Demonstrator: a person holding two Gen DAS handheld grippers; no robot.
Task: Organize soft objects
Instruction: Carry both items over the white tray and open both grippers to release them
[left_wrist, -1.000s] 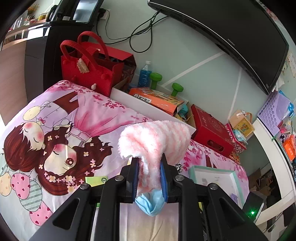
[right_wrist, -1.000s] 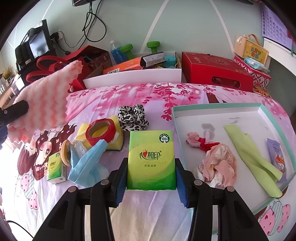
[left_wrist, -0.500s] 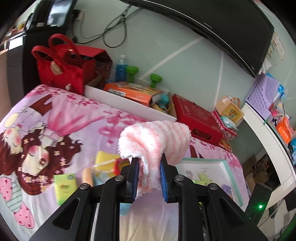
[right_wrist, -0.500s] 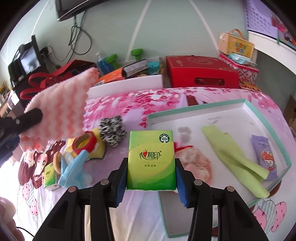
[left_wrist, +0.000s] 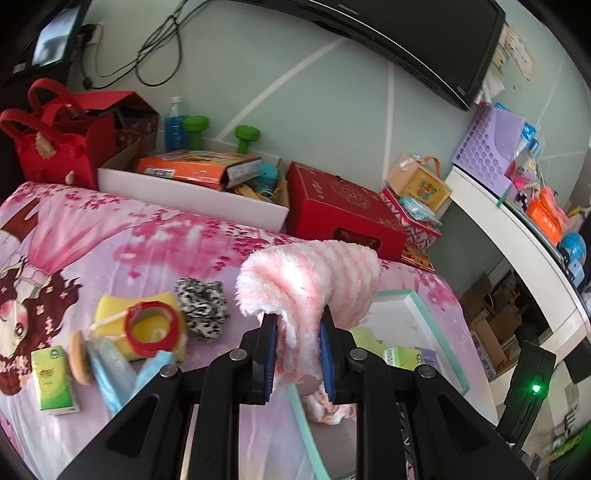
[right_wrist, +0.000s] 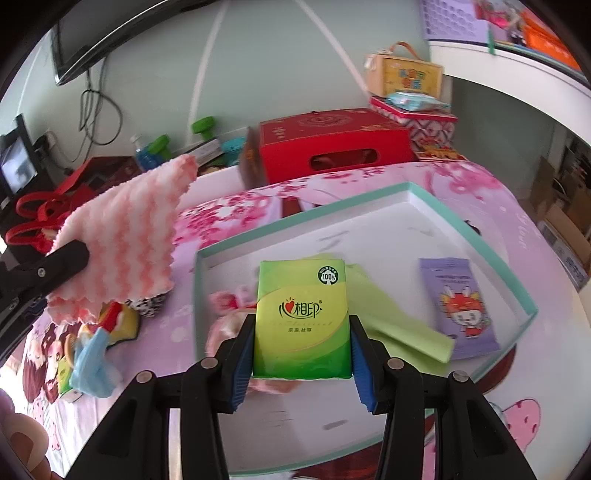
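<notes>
A: Left tool (left_wrist: 297, 354) first?
B: Clenched on a pink-and-white fluffy cloth (left_wrist: 310, 280), pinched at its folded middle, both ends flopping over the blue pads. Held in the air above the bed (left_wrist: 110, 236), close over the near-left corner of the white tray (left_wrist: 424, 314).

A: And the right tool (right_wrist: 302, 354)?
B: Clamped on a green tissue pack (right_wrist: 303, 317), upright between the pads, label facing the camera. Hanging over the left half of the tray, inside its teal rim.

A: Open room inside that tray?
B: Bare white floor along the far edge and the far-right corner. Below the pack: a light green cloth (right_wrist: 402, 328) stretched toward the near-right edge, a purple packet (right_wrist: 461, 310) flat by the right wall, a crumpled pink fabric (right_wrist: 229, 328) by the near-left corner.

A: Outside the tray?
B: Left of it on the bed, a cluster: zebra-print scrunchie (left_wrist: 201, 306), yellow sponge (left_wrist: 110, 314) with a red tape ring (left_wrist: 151, 326) on top, a blue face mask (left_wrist: 114, 380), a second small green tissue pack (left_wrist: 53, 380) nearest the bed's left edge. Open sheet between the cluster and the far edge.

A: Far edge of the bed?
B: Crowded: white cardboard box (left_wrist: 192, 195), red box (left_wrist: 343, 214), red bag (left_wrist: 55, 147), all against the wall.
</notes>
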